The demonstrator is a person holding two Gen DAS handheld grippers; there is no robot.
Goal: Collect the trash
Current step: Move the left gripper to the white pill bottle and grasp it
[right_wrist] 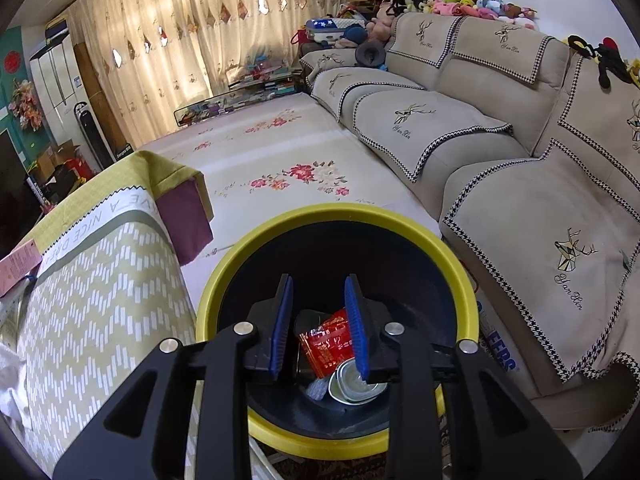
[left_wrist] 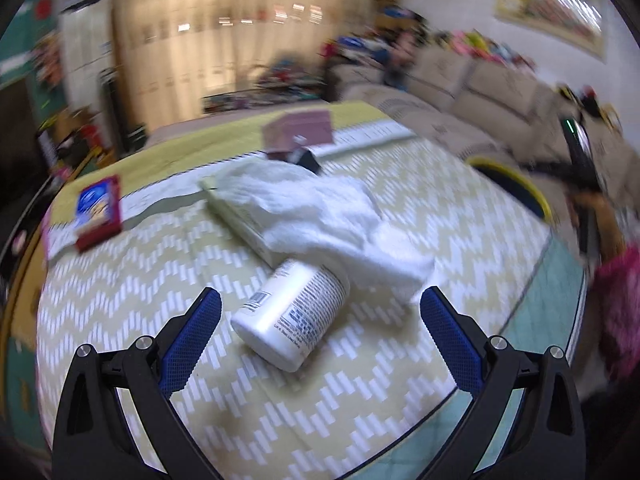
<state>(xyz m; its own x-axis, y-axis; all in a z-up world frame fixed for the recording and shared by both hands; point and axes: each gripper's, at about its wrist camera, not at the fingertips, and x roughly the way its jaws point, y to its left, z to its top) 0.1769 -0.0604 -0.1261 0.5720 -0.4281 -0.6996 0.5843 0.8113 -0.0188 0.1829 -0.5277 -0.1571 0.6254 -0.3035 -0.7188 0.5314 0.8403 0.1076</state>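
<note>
A white plastic bottle lies on its side on the table's chevron cloth. My left gripper is open, its jaws spread wide on either side of the bottle, not touching it. A white towel lies just beyond, over a pale green box. My right gripper hovers over a black bin with a yellow rim, jaws apart and empty. In the bin lie a red wrapper and a round metal lid.
A red box and a pink box stand at the table's far side. The bin's rim shows off the table's right edge. A beige sofa runs along the right; floral floor lies beyond the bin.
</note>
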